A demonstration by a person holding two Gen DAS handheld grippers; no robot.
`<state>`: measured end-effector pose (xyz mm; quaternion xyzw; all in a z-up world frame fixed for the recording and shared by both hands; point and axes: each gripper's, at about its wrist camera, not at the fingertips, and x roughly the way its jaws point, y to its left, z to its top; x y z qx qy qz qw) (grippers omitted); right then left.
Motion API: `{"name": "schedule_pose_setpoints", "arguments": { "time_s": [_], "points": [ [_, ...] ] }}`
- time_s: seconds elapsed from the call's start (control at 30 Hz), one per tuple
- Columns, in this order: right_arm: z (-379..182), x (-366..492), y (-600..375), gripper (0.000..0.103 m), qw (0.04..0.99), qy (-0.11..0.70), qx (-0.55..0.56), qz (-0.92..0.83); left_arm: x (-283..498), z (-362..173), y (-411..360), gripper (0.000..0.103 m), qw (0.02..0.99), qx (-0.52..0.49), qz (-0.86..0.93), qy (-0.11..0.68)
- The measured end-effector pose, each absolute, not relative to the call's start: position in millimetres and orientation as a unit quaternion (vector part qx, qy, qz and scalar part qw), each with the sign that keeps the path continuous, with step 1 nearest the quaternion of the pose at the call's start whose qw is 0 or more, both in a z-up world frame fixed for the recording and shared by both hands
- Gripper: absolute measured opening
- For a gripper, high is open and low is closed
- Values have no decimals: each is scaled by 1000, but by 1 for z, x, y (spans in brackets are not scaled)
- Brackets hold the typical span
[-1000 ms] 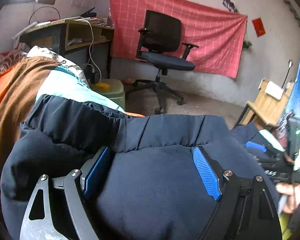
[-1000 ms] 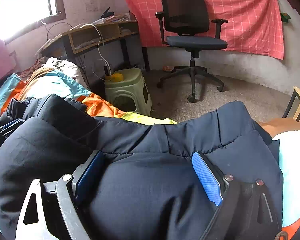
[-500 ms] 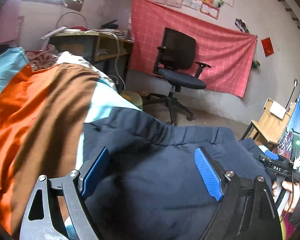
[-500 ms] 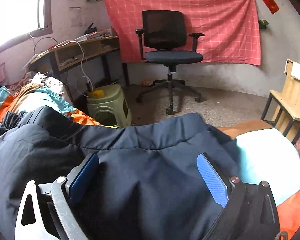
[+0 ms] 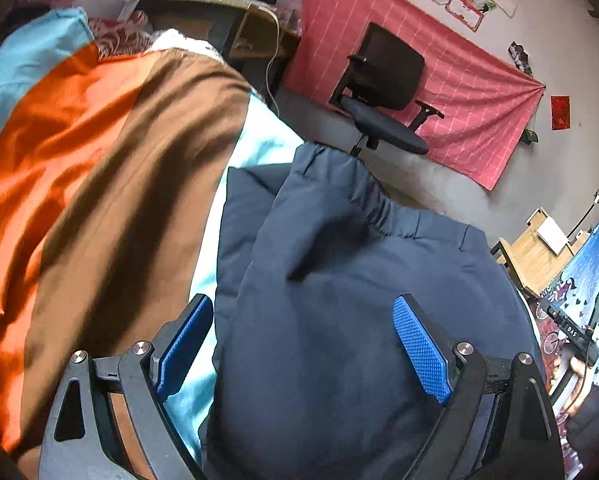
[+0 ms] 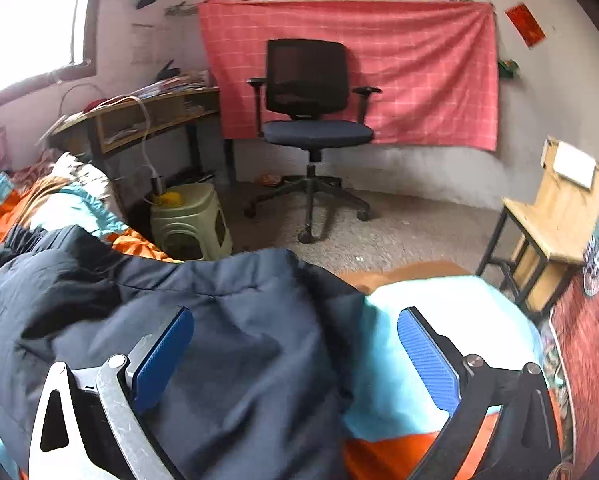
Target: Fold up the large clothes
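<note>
The left gripper (image 5: 303, 348) stands spread wide, its blue ribbed pads (image 5: 419, 354) clear of any cloth; nothing is pinched between them. Directly beyond and below it lies the task's thing, a dark navy padded jacket (image 5: 339, 280), bulky and quilted, with a gathered seam running across its far part. The jacket rests on a bedspread of orange, brown and pale blue panels (image 5: 99, 168), and the left gripper's near pad sits just over the jacket's edge on the brown-panel side.

The right gripper (image 6: 295, 354) has its jaws opening at this moment, with the jacket's other edge below the gap but not pressed by either pad (image 6: 429, 360). That edge of the jacket lies against a pale blue panel of the bedspread, which shows bare under the far pad.

Judgement: a fold of the jacket appears to have just been laid and let go; the garment lies as a rounded, doubled mass rather than flat. The step in hand is the release between folds.

The next move calls for a fresh hold on each side of the jacket, taken on an outer edge or on the gathered seam, not on the thick middle, since the padding will spring back. Care is needed that the pads take jacket alone and not the bedspread beneath it.

Beyond the jacket stand a black office chair (image 6: 311, 120) and a pale green plastic stool (image 6: 191, 220).
</note>
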<state>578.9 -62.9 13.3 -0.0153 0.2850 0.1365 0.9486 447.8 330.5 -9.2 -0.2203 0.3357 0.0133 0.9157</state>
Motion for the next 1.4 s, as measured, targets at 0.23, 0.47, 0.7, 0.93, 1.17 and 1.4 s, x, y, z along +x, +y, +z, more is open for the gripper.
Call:
{"name": "schedule_pose_setpoints", "arguments": {
  "time_s": [0.23, 0.47, 0.7, 0.93, 1.17, 1.4],
  "points": [
    [-5, 588, -92, 103, 943, 311, 6, 116, 450, -15, 331, 88, 916, -204, 8, 345],
    [-38, 619, -107, 103, 900, 397, 61, 168, 465, -32, 338, 91, 903, -221, -22, 368],
    [-72, 637, -126, 103, 841, 460, 157, 239, 468, -46, 357, 98, 888, -256, -63, 377],
    [-101, 646, -142, 103, 785, 496, 243, 279, 466, -53, 379, 102, 874, -289, -85, 382],
    [-102, 644, -149, 103, 776, 490, 267, 293, 461, -61, 406, 102, 855, -330, -116, 383],
    [-109, 647, -153, 103, 750, 502, 293, 315, 449, -62, 438, 101, 840, -361, -131, 383]
  ]
}}
